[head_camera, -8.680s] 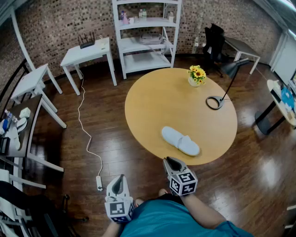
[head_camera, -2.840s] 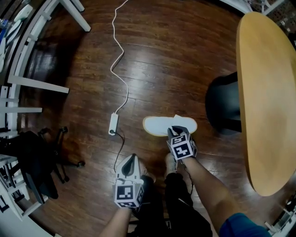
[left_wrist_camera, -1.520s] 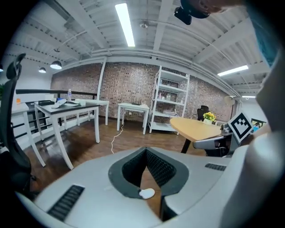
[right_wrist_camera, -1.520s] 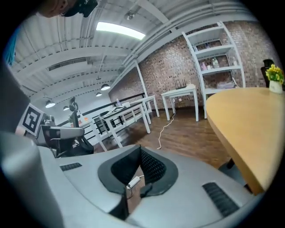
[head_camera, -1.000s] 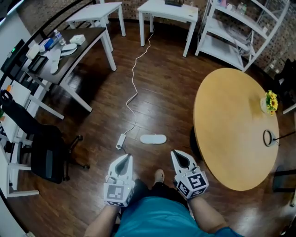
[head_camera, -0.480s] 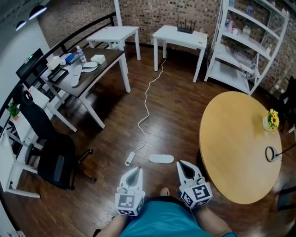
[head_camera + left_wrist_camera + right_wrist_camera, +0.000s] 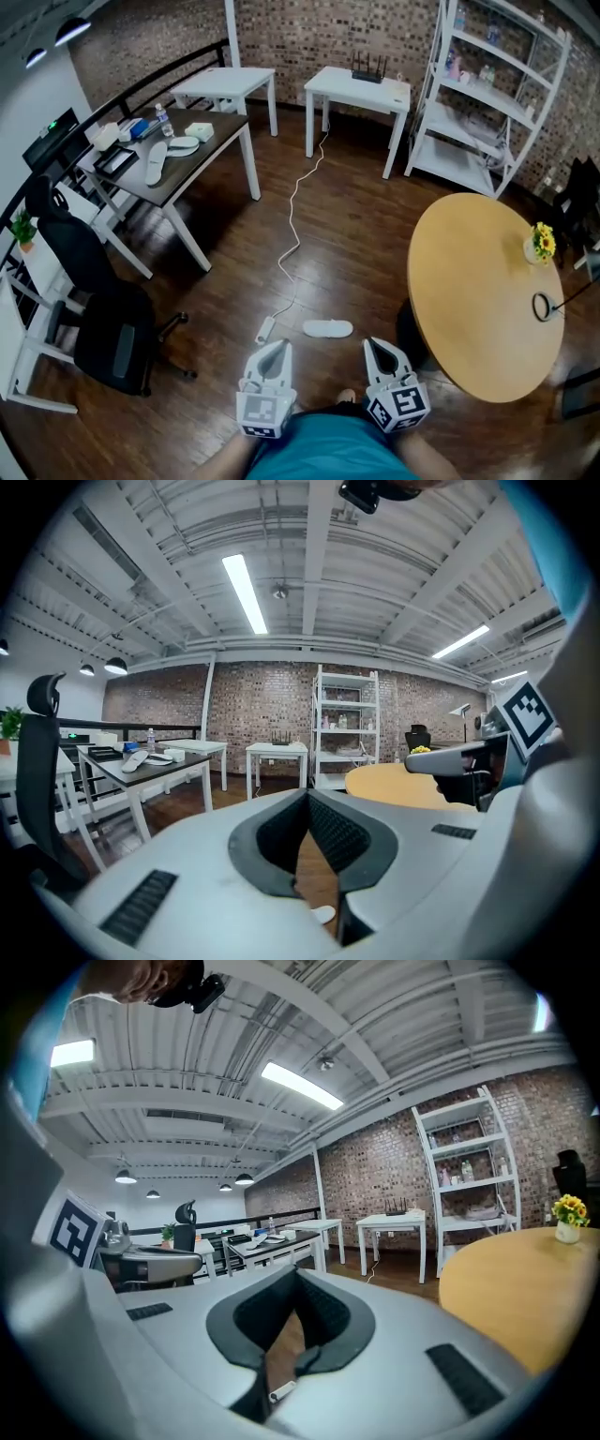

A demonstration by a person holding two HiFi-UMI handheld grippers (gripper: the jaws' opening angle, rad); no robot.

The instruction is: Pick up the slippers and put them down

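One white slipper point(image 7: 327, 328) lies flat on the dark wood floor, just ahead of my two grippers and between their lines. In the head view my left gripper point(image 7: 274, 346) and right gripper point(image 7: 374, 343) are held close to my body, both shut and empty. They sit above and short of the slipper, not touching it. In the left gripper view the left gripper point(image 7: 325, 900) has its jaws together, and a sliver of the slipper point(image 7: 322, 914) shows below them. The right gripper point(image 7: 281, 1371) is also closed on nothing. A white slipper-shaped thing point(image 7: 155, 162) lies on the dark desk.
A round wooden table point(image 7: 478, 300) stands at the right, with a flower pot point(image 7: 537, 246) and a desk lamp point(image 7: 544, 307). A white cable ends in a power strip point(image 7: 265, 330) left of the slipper. A black office chair point(image 7: 112, 342), the dark desk point(image 7: 187, 173), white tables and a shelf point(image 7: 487, 84) ring the room.
Both grippers have risen and drawn back, still shut and empty. The head view has lifted, so more of the room shows. The slipper stays on the floor.
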